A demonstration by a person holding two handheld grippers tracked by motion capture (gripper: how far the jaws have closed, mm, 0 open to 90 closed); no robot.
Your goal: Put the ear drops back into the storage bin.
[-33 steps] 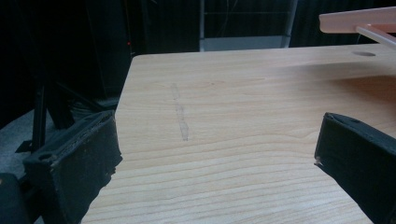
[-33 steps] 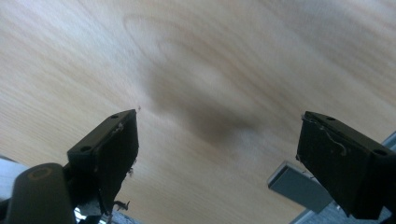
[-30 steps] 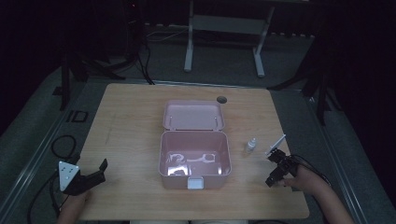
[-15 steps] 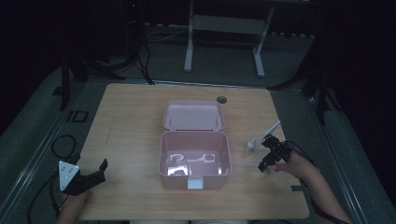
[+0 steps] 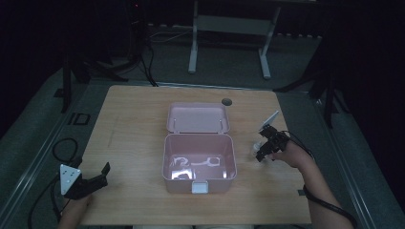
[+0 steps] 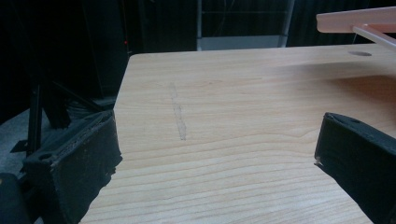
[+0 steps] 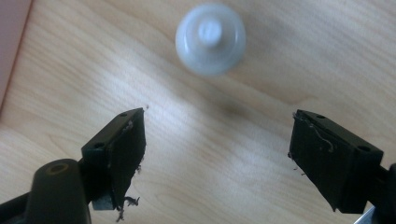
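At the near left corner of the table (image 5: 133, 119) the left gripper (image 5: 100, 174) rests low and level, jaws spread wide with bare wood between them in the left gripper view, well apart from everything the work seems to concern. In the middle stands the open pink box (image 5: 199, 177), its lid (image 5: 197, 117) thrown back flat toward the far side, with some pale wire-like items lying inside. Just right of the box, on the bare wood, stands the small white bottle (image 5: 257, 146), upright, so its long axis runs straight up toward the right gripper (image 5: 261, 153), which is by far the nearer of the two. In the right gripper view the bottle (image 7: 210, 39) is seen cap-on from above, lying ahead of the fingertips and a little left of the midline between them, not yet between the pads (image 7: 133, 140). Those jaws have just been closing a little but stand wide apart with nothing between them. The right hand (image 5: 291, 153) comes in from the right with the gripper pitched steeply downward; I judge the coming move must carry the jaws forward and down to straddle the bottle before closing
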